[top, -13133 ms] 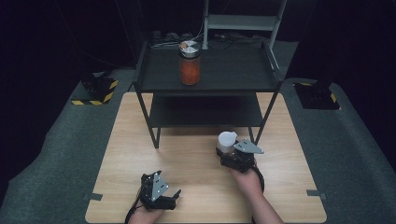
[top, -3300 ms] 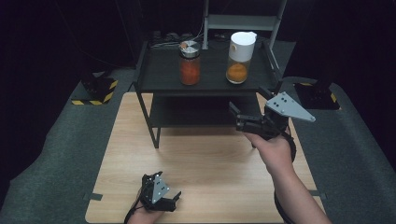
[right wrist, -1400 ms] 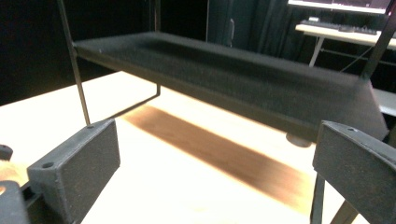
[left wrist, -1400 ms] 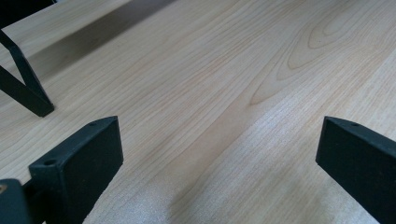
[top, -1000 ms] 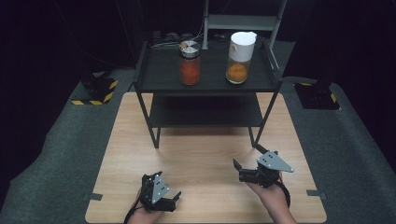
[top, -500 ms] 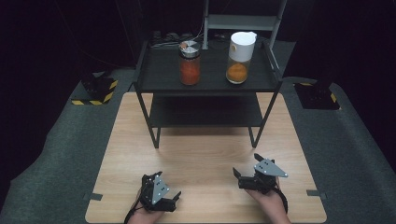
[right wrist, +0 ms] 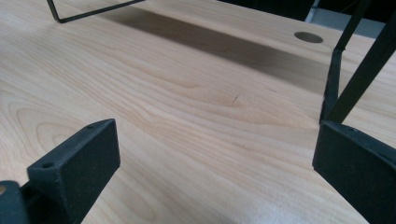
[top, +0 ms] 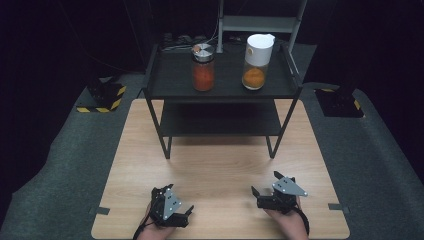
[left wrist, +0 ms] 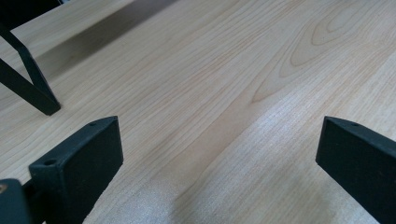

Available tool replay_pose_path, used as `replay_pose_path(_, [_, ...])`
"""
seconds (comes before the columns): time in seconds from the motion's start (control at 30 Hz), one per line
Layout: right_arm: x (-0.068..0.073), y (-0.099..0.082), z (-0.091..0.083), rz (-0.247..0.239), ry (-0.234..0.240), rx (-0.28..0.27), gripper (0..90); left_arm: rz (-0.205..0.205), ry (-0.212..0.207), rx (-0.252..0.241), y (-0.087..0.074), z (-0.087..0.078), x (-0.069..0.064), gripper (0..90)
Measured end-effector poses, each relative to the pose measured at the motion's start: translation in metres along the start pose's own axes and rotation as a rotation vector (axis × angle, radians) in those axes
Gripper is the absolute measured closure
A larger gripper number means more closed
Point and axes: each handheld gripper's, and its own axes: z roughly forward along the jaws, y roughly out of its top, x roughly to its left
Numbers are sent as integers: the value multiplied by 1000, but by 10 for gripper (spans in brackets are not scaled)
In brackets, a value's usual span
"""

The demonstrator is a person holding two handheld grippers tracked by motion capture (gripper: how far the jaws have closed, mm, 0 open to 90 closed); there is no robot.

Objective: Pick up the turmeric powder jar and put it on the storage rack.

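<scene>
Both grippers rest low on the wooden table (top: pixel 220 165), well in front of the black shelf unit (top: pixel 220 90). The left gripper (top: pixel 187 214) and the right gripper (top: pixel 257 192) each have their jaws spread wide with nothing between them, just bare wood in both gripper views. The 2 jars stand upright on the shelf unit's top tier: the white-lidded jar (top: pixel 257 61) toward its right end, the metal-lidded jar (top: pixel 203 67) just left of it, apart. Both lie well beyond the jaws, higher up; the right gripper looks nearer the white-lidded jar.
</scene>
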Motion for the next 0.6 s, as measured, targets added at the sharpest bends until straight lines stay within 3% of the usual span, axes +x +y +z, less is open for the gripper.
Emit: replay_pose_path(0.6, [10,-4,-4,-85,-13,19,1,13,-10,-2,-1,-2,1,10])
